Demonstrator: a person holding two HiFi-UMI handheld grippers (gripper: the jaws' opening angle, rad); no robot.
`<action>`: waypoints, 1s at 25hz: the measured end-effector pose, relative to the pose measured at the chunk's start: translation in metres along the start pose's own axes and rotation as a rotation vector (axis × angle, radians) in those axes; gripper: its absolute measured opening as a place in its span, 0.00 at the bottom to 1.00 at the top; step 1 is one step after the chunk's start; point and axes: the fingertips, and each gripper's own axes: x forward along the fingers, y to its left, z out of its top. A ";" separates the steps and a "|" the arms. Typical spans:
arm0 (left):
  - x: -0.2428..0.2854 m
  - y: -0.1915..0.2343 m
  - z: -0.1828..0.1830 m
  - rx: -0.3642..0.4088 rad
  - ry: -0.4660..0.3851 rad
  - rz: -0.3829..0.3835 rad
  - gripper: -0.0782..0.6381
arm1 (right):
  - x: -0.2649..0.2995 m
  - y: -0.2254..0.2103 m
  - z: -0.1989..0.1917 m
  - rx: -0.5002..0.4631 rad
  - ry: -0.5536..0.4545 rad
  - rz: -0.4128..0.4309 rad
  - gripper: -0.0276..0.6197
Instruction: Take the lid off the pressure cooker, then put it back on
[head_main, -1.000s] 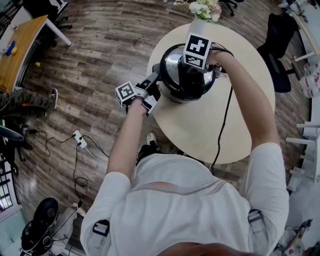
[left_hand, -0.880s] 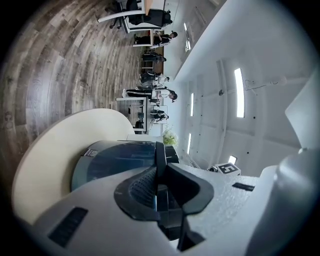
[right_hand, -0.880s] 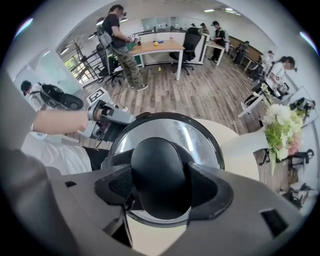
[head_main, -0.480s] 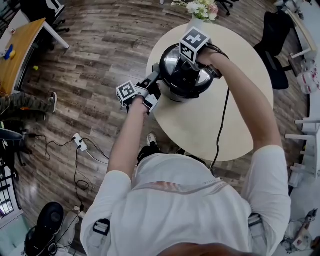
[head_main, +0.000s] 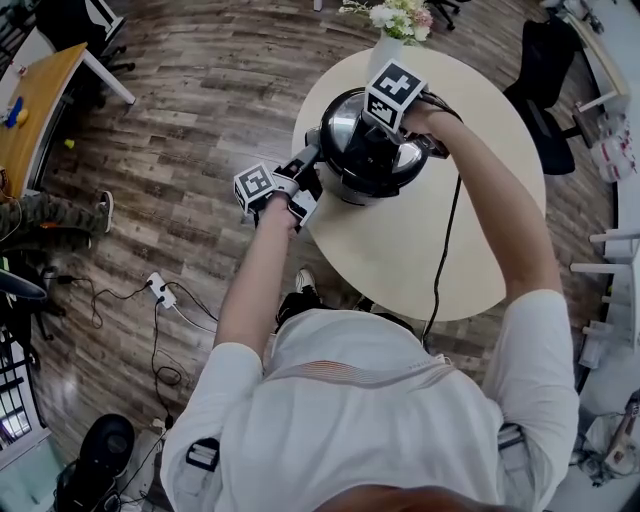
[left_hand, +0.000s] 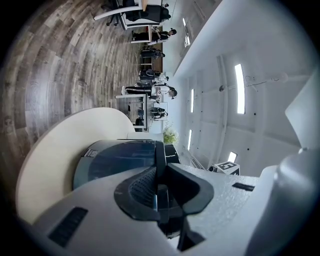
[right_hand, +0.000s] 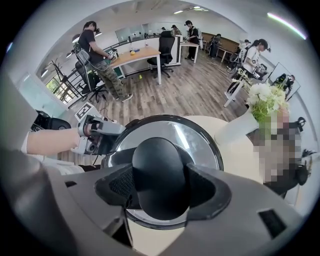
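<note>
Left hand-held gripper (head_main: 308, 160) hasn't moved from a second ago. Its jaws are pinched on the thin black side handle (left_hand: 160, 162) of the pressure cooker (head_main: 352, 180), at the near edge of the bench (head_main: 400, 250). Right hand-held gripper (head_main: 385, 135) points down, clamped on the lid knob (right_hand: 159, 175). Its marker cube (head_main: 395, 95) has rolled; the cooker hasn't shifted. Lid (right_hand: 202, 142) sits on the pot. In the head view, cube and hand cover the knob. We can't tell whether the lid is locked. Flowers (head_main: 400, 15) behind are cut off at the top.
</note>
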 end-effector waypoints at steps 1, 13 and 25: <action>0.000 0.000 0.000 -0.002 0.001 -0.001 0.19 | 0.000 0.000 0.000 -0.005 0.002 0.000 0.52; -0.001 -0.004 0.004 0.184 0.049 0.075 0.27 | -0.021 0.001 -0.004 -0.046 -0.011 0.019 0.50; 0.001 -0.098 0.023 1.127 -0.011 0.349 0.49 | -0.094 0.003 -0.021 -0.118 -0.060 0.009 0.50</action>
